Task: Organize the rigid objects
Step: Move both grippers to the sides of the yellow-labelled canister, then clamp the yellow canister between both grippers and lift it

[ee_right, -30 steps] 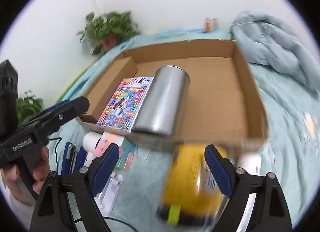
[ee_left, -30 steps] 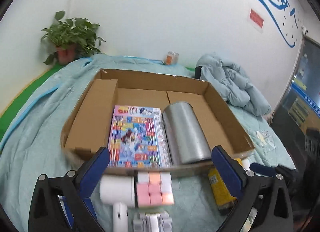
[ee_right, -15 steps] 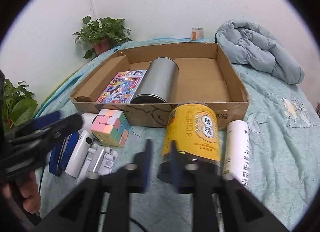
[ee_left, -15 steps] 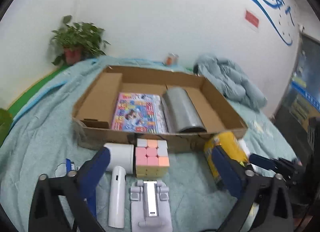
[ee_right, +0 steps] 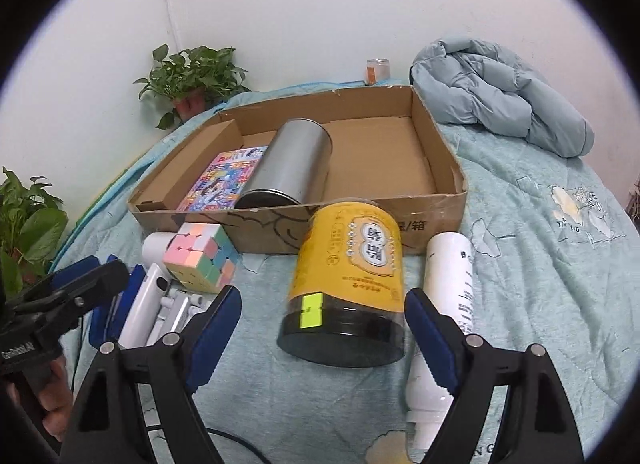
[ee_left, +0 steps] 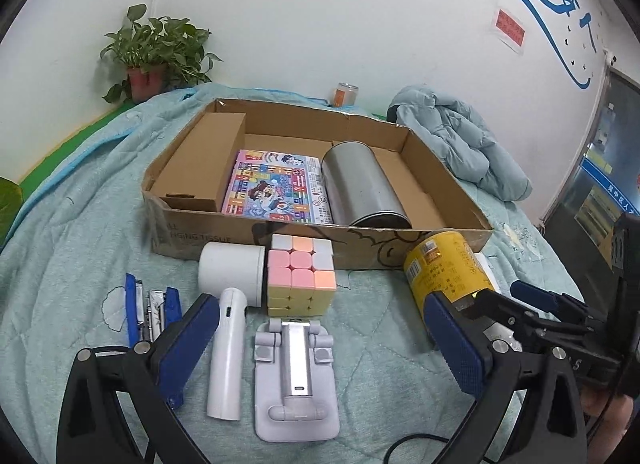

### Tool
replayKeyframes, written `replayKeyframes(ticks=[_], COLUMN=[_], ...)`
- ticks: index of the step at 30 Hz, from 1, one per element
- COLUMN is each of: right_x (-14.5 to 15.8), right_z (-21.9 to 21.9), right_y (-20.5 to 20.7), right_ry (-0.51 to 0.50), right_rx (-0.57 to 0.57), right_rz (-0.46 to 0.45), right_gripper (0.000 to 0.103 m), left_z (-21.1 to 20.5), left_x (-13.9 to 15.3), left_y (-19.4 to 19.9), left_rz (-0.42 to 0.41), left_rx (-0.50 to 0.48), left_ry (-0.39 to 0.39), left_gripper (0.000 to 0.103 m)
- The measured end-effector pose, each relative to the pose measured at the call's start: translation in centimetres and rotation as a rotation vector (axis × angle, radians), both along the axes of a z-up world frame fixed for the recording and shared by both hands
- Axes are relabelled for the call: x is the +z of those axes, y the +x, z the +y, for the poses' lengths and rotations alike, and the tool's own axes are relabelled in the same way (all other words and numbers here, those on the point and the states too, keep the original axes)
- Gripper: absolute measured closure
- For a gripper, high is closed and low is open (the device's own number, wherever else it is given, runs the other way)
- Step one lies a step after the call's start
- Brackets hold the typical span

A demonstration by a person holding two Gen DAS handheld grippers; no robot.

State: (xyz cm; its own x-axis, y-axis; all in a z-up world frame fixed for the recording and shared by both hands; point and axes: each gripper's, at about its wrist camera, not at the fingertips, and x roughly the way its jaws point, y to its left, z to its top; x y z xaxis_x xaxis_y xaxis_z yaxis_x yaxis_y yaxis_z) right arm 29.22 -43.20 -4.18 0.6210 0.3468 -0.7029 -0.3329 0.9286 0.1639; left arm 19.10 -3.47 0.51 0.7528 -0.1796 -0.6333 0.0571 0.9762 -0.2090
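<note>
Right gripper (ee_right: 320, 324) released, jaws just reopened, astride yellow can (ee_right: 346, 284) without touching. Can on bedspread (ee_right: 540, 264), outside box (ee_right: 440, 204) front edge, long axis toward box. White bottle (ee_right: 448, 296) just right. Left gripper (ee_left: 320, 340) open over phone stand (ee_left: 296, 376); cube (ee_left: 300, 276) beyond.

Brown corrugated cardboard box (ee_left: 400, 260), matt and a bit scuffed. Brushed silver metal canister (ee_left: 362, 184) has a dull sheen, the yellow-labelled plastic jar (ee_right: 348, 284) looks glossy, and the teal quilted cloth bedspread (ee_right: 540, 264) is soft and stitched.
</note>
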Motion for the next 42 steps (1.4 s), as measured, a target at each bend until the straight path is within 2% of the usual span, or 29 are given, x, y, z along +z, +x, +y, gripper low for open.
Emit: replayKeyframes(ticks=[5,8,9,10,12,17,21,23,26,29,31,35,39,42], right_x=[-0.4,-1.7,-2.0,-2.2,-2.1,-1.9,-1.8,-1.7,-1.3,-0.7,-1.4,-2.8,-3.6,-4.0], right_z=[-0.1,0.8,1.1,1.2,1.1,1.2,0.4,0.4,0.6,0.6,0.0,-1.4,0.4,2.1], right_y=[1.5,2.6,2.6,2.5,1.9,-1.4,-4.4,-6.2,-8.4,-9.3,-8.6,-6.9,-6.6,-6.7], right_ry=[0.03,-0.029,-0.063,-0.076,-0.062,-0.09,-0.011,0.012,0.044,0.116,0.115,0.249,0.266,0.249], right_rx=[0.019,0.024,0.008,0.004,0.029,0.096,0.163,0.186,0.223,0.294,0.255,0.237,0.3,0.346], right_rz=[0.052,0.092,0.086,0.087,0.091,0.088,0.192,0.241,0.328,0.34,0.374,0.483,0.514,0.519], right_gripper=[0.019,0.021,0.026,0.03,0.03,0.03,0.03,0.029,0.029,0.029,0.028,0.028,0.028,0.023], left_z=[1.2,1.7,1.8,1.9,2.0,1.5,-0.5,-1.8,-2.9,-3.1,-3.1,-3.1,-3.1,-3.6], left_x=[-0.4,-0.5,-0.5,-0.4,-0.5,-1.1,-1.8,-2.2,-2.8,-3.9,-4.4,-5.3,-5.9,-6.5], left_y=[-0.4,-0.8,-0.9,-1.0,-1.2,-1.2,-1.7,-1.9,-2.5,-3.0,-3.1,-3.0,-2.8,-2.8], left_rz=[0.031,0.044,0.044,0.045,0.057,0.131,0.197,0.234,0.27,0.32,0.342,0.364,0.39,0.42], left_rx=[0.008,0.004,0.002,0.001,-0.007,-0.107,-0.228,-0.294,-0.338,-0.355,-0.347,-0.308,-0.298,-0.308], left_ry=[-0.021,-0.054,-0.056,-0.059,-0.084,-0.185,-0.262,-0.275,-0.275,-0.304,-0.306,-0.294,-0.286,-0.288], left_gripper=[0.001,0.001,0.001,0.001,0.001,0.001,0.001,0.001,0.001,0.001,0.001,0.002,0.003,0.004])
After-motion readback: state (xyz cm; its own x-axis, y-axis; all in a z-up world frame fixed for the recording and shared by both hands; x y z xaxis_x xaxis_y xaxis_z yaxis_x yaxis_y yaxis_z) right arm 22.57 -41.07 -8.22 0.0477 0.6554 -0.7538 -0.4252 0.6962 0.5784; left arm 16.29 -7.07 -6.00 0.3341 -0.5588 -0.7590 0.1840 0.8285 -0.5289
